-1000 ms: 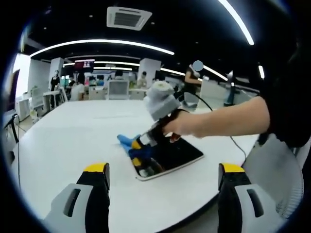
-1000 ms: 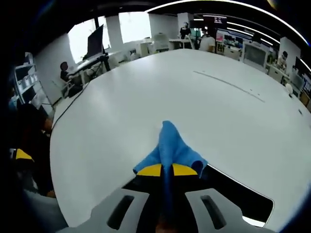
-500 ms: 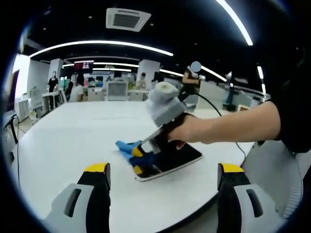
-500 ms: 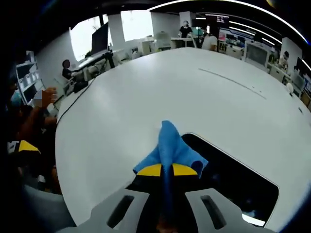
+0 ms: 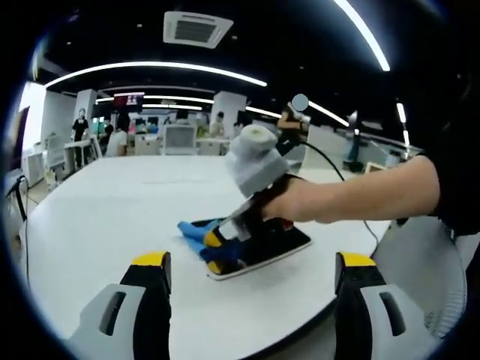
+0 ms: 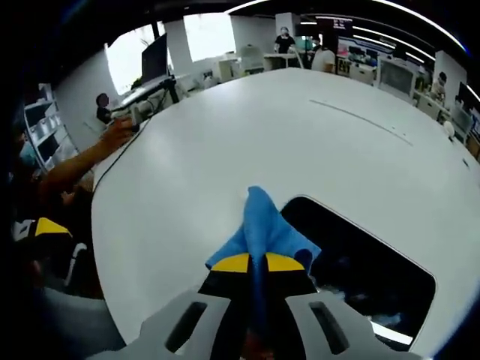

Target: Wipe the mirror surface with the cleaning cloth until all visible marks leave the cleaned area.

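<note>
Midway across a broad white table (image 5: pixel 90 217), the right hand-held gripper (image 6: pixel 253 264) has its yellow-tipped jaws pressed together on a blue cleaning cloth (image 6: pixel 264 226), which fans out just beyond the tips at the lower centre of the right gripper view. The cloth rests at the near left corner of a dark rectangular mirror (image 6: pixel 367 270) with a pale rim, lying flat on the table and running toward the lower right of that frame. In the left gripper view the same scene sits at centre frame: the mirror (image 5: pixel 274 244) lies near the table's front edge, the cloth (image 5: pixel 196 229) spills off its left end onto the white surface, and the right hand-held gripper (image 5: pixel 214 251) comes down onto it from the right, held by a person's hand (image 5: pixel 289 201) on a bare forearm. The left hand-held gripper (image 5: pixel 251 274) is held back from the work, its two yellow-capped jaws spread wide at the bottom of its own frame with nothing between them. Behind the table, an open office with desks, screens and people stretches under long strip lights (image 5: pixel 157 67).
</note>
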